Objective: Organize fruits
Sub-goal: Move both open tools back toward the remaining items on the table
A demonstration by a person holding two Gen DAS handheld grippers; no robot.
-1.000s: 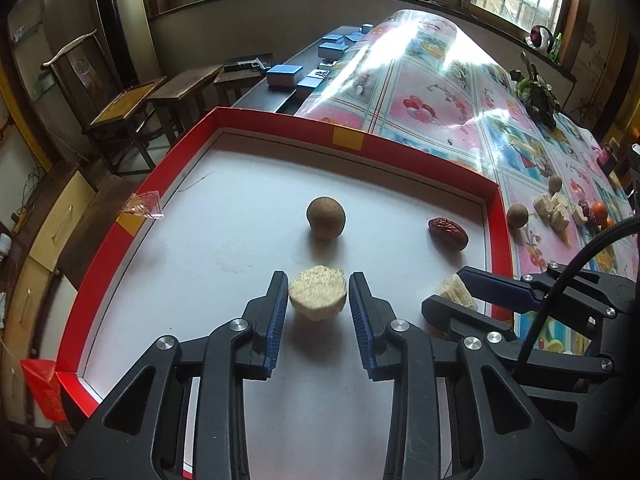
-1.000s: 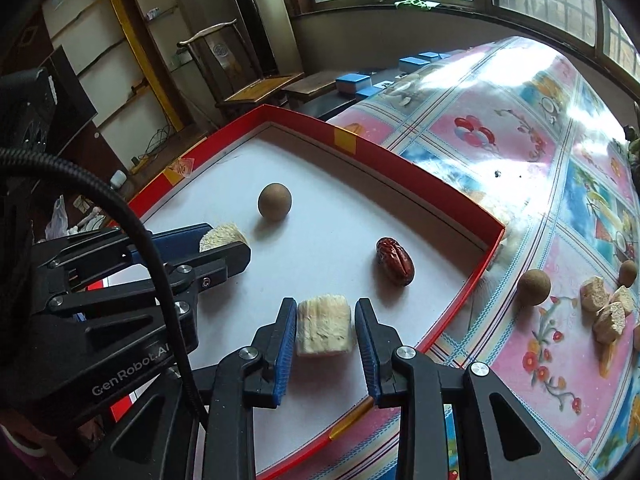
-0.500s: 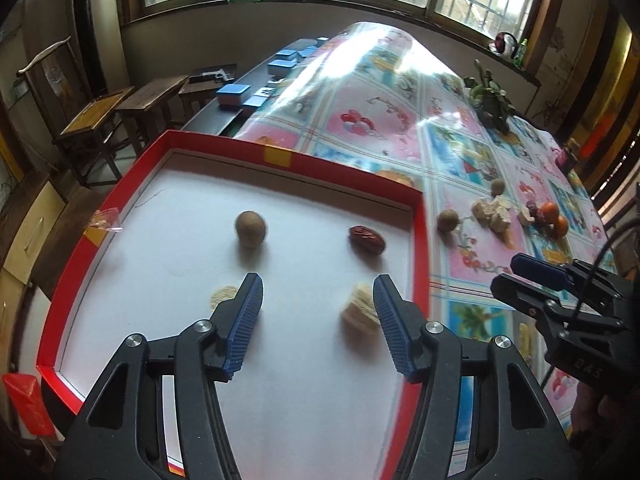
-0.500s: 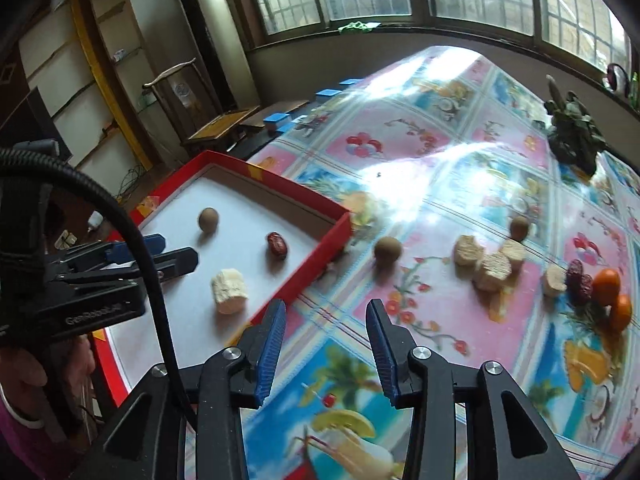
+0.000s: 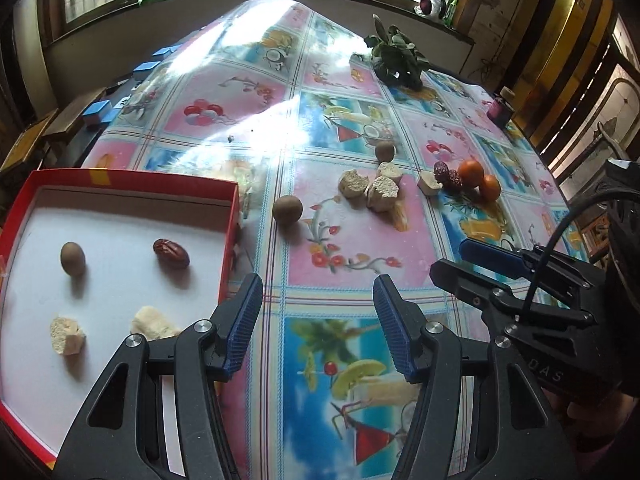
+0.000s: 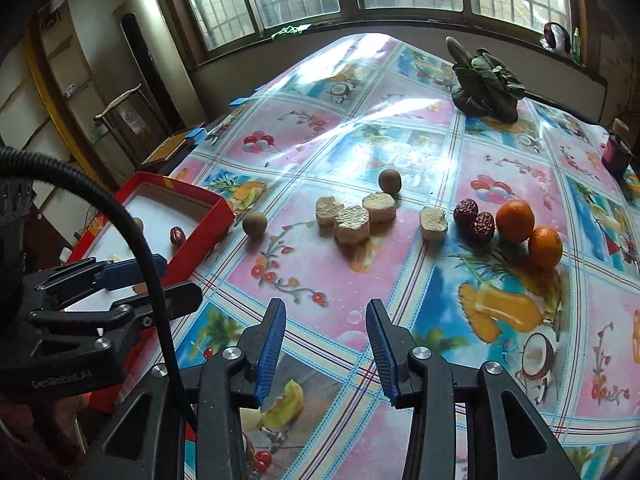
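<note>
A red-rimmed white tray (image 5: 236, 200) lies at the left and holds a brown round fruit (image 5: 72, 256), a red date (image 5: 171, 253) and two pale chunks (image 5: 67, 335) (image 5: 154, 322). On the tablecloth lie a brown fruit (image 5: 287, 209), several pale chunks (image 6: 352, 223), two dates (image 6: 474, 216), two oranges (image 6: 515, 220) and another brown fruit (image 6: 389, 180). My left gripper (image 5: 318, 316) is open and empty, above the cloth right of the tray. My right gripper (image 6: 326, 346) is open and empty, short of the fruit.
A dark leafy bundle (image 6: 486, 86) sits at the far end of the table. A pink jar (image 6: 614, 152) stands at the right edge. Blue boxes (image 5: 100, 112) and wooden furniture lie beyond the table's left side.
Both grippers let go of their pale chunks in the tray, opened, and pulled back and to the right, out over the tablecloth. The two chunks stay in the tray.
</note>
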